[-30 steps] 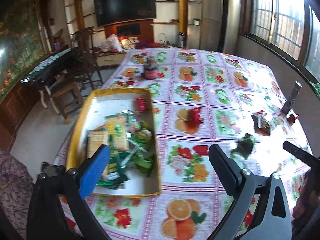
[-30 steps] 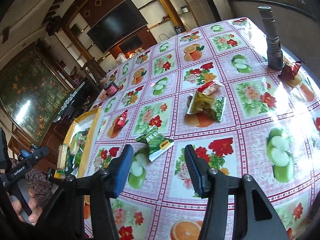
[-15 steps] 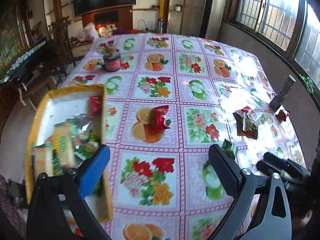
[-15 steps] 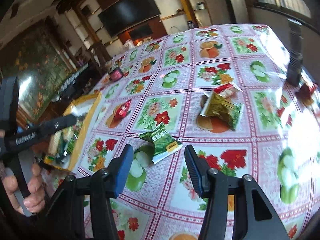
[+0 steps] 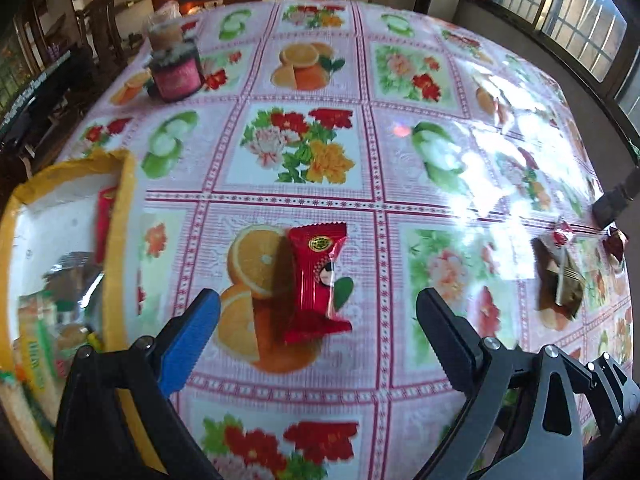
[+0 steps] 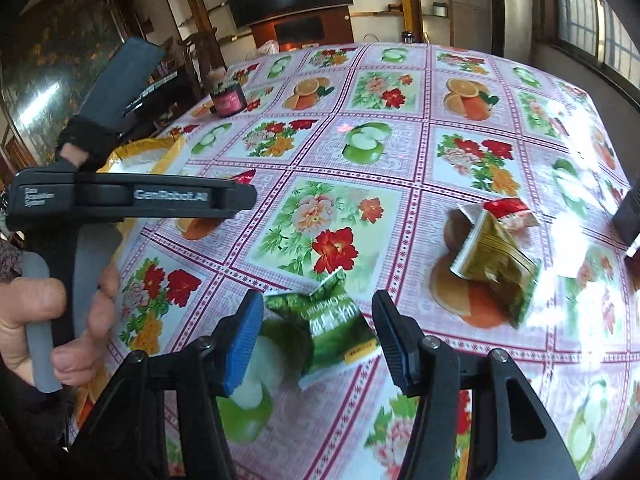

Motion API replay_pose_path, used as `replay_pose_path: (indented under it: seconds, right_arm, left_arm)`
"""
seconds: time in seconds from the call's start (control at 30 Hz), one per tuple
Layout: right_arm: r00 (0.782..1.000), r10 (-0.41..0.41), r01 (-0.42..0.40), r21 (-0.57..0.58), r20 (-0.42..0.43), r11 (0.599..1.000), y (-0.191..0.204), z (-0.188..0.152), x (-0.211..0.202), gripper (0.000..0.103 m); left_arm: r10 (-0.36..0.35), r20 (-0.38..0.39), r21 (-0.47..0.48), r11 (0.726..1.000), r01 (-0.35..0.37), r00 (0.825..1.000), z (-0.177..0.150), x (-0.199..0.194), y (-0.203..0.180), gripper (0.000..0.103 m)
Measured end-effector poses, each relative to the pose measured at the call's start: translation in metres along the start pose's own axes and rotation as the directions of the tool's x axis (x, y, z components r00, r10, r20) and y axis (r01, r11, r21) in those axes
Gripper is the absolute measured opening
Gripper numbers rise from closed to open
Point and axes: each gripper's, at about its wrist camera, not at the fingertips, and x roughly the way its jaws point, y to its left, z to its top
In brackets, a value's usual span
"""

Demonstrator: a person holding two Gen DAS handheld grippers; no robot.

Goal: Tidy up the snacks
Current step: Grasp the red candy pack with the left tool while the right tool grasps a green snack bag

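My left gripper (image 5: 318,320) is open, its jaws on either side of a red snack packet (image 5: 316,276) lying on the tablecloth; no contact shows. The yellow-rimmed tray (image 5: 120,208) with several snack packets sits at the left. My right gripper (image 6: 316,332) is open around a green snack packet (image 6: 332,324) on the table. An olive-gold packet (image 6: 496,264) with a small red packet (image 6: 508,210) behind it lies to the right; both also show in the left wrist view (image 5: 560,276). The left gripper's body (image 6: 132,196) shows in the right wrist view.
A dark pink jar (image 5: 176,72) stands at the far left of the table (image 5: 400,240). A dark cylinder (image 5: 616,196) and a small red wrapper (image 5: 616,240) are near the right edge. Chairs and a TV cabinet lie beyond the table.
Both grippers have moved forward and lower. The red packet now lies between my left jaws and the green packet between my right jaws. Both stay open.
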Motion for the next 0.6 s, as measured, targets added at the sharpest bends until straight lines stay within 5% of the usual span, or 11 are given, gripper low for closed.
replay_pose_path:
  seconds: [0.1, 0.13, 0.2, 0.27, 0.33, 0.6]
  right_arm:
    - [0.999, -0.032, 0.032, -0.031, -0.022, 0.999, 0.003, -0.001, 0.010, 0.056]
    - [0.998, -0.046, 0.045, -0.038, -0.032, 0.998, 0.005, -0.001, 0.012, 0.055]
    - [0.993, -0.104, 0.101, -0.055, -0.051, 0.993, 0.005, -0.004, 0.018, 0.039]
    - [0.991, -0.124, 0.121, -0.063, -0.043, 0.991, 0.004, -0.004, 0.018, 0.032]
    - [0.994, -0.105, 0.104, -0.021, -0.041, 0.994, -0.002, -0.004, 0.014, 0.032]
    - [0.999, -0.019, 0.012, 0.127, 0.051, 0.992, -0.023, -0.014, -0.036, 0.031]
  left_arm:
    - [0.004, -0.007, 0.016, 1.000, -0.004, 1.000, -0.002, 0.009, -0.001, 0.094]
    - [-0.003, -0.017, 0.030, 1.000, 0.003, 1.000, -0.005, 0.014, -0.003, 0.084]
    - [0.017, 0.012, 0.059, 0.998, -0.018, 1.000, -0.007, 0.013, -0.008, 0.077]
    - [0.000, 0.031, 0.069, 0.998, -0.002, 1.000, -0.007, 0.008, -0.009, 0.040]
    - [-0.044, 0.026, 0.056, 0.998, 0.042, 0.999, -0.007, 0.003, -0.006, 0.020]
    - [-0.085, 0.061, 0.045, 0.996, 0.082, 0.995, -0.025, -0.032, 0.000, 0.020]
